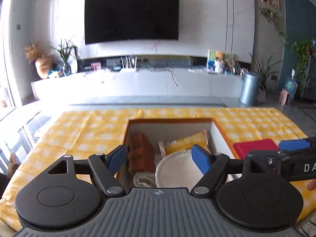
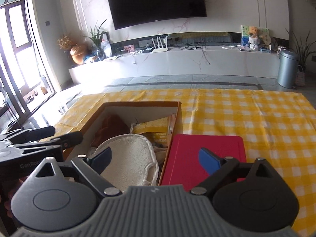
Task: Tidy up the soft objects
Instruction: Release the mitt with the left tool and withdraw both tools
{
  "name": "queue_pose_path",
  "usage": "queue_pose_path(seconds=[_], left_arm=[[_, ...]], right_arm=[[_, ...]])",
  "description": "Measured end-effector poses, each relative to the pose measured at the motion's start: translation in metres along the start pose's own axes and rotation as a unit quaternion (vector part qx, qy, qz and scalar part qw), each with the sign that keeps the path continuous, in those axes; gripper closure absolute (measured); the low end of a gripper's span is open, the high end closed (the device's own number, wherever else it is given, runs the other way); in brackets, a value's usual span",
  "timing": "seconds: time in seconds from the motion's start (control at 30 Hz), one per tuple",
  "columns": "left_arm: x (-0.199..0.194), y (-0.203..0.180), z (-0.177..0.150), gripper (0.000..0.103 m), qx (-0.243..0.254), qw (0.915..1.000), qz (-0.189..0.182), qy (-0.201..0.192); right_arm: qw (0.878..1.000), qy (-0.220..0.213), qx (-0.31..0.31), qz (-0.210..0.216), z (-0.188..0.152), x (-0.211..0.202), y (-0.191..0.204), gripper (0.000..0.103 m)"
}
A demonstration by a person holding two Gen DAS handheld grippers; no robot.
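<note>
Both my left gripper [image 1: 160, 159] and right gripper [image 2: 156, 161] stand wide open, empty; soft things already lie in the cardboard box [image 1: 169, 121] ahead, only its red lid [image 2: 207, 148] remains outside.

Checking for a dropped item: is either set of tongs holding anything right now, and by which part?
Nothing is held. The left tongs and the right tongs both stand open over the box, gripping nothing.

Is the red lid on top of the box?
No, the red lid lies flat on the yellow cloth beside the open box.
</note>
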State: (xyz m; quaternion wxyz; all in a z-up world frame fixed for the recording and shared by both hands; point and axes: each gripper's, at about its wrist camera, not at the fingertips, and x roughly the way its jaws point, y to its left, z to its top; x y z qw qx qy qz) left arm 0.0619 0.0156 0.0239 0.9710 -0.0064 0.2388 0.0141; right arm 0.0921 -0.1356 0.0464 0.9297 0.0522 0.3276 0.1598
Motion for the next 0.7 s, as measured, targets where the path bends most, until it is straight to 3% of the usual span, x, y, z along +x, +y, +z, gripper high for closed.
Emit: queue_pose_path(seconds=[0.17, 0.27, 0.4, 0.7], left_arm=[[-0.019, -0.005, 0.007, 0.005, -0.025, 0.9972, -0.020, -0.068], [-0.024, -0.011, 0.007, 0.005, -0.020, 0.9958, -0.011, -0.089], [-0.022, -0.021, 0.005, 0.005, -0.022, 0.9935, 0.026, -0.109], [-0.012, -0.025, 0.002, 0.005, -0.020, 0.9971, -0.005, -0.074]], right_arm=[[0.996, -0.027, 0.060, -0.058, -0.009, -0.010, -0.003, 0.003], [0.994, -0.039, 0.035, -0.094, -0.017, -0.009, 0.005, 0.003], [0.993, -0.060, -0.009, -0.100, -0.022, -0.012, 0.017, 0.003], [0.993, -0.078, -0.019, -0.081, -0.027, -0.021, 0.022, 0.003]])
